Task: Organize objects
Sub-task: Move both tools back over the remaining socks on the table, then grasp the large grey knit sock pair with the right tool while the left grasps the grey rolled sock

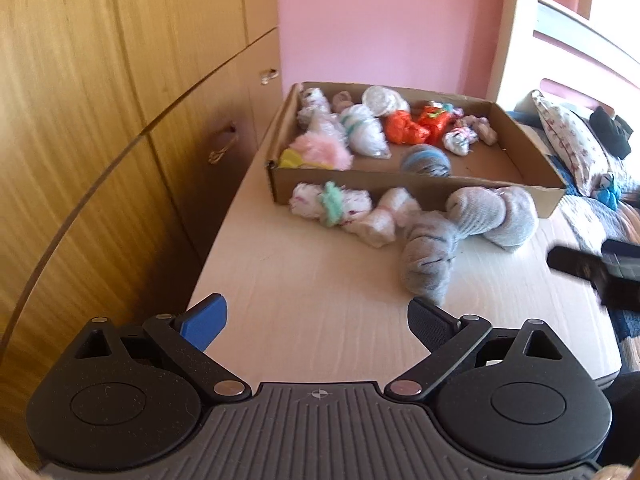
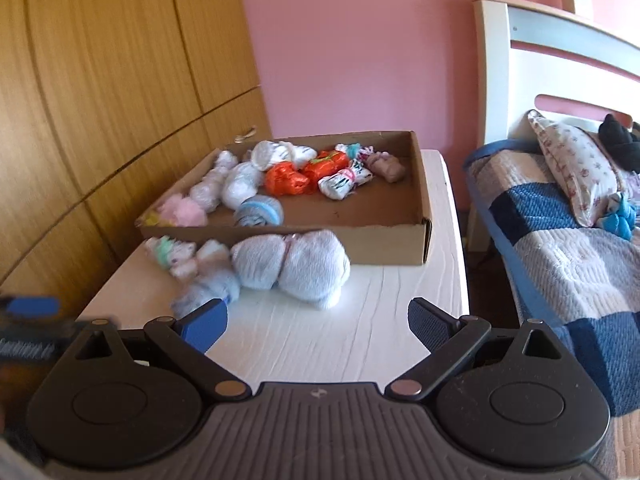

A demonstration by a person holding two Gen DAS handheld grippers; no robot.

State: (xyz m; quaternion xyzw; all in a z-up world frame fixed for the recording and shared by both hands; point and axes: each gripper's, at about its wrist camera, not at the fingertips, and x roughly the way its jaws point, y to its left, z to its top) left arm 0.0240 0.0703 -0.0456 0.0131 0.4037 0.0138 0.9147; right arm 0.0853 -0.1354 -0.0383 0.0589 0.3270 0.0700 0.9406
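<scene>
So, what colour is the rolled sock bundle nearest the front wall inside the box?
Blue and grey stripes; the right wrist view shows it best.

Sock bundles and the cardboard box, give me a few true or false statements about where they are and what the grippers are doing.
1. Both the left gripper and the right gripper are open and hold nothing. True.
2. The box stands on the floor. False: it stands on the white table.
3. Several sock bundles lie outside the box, on the table in front of it. True: among them the large grey bundle.
4. The orange bundle lies on the bed. False: it is inside the box.
5. The box is full to the brim. False: its right part shows bare cardboard.
</scene>
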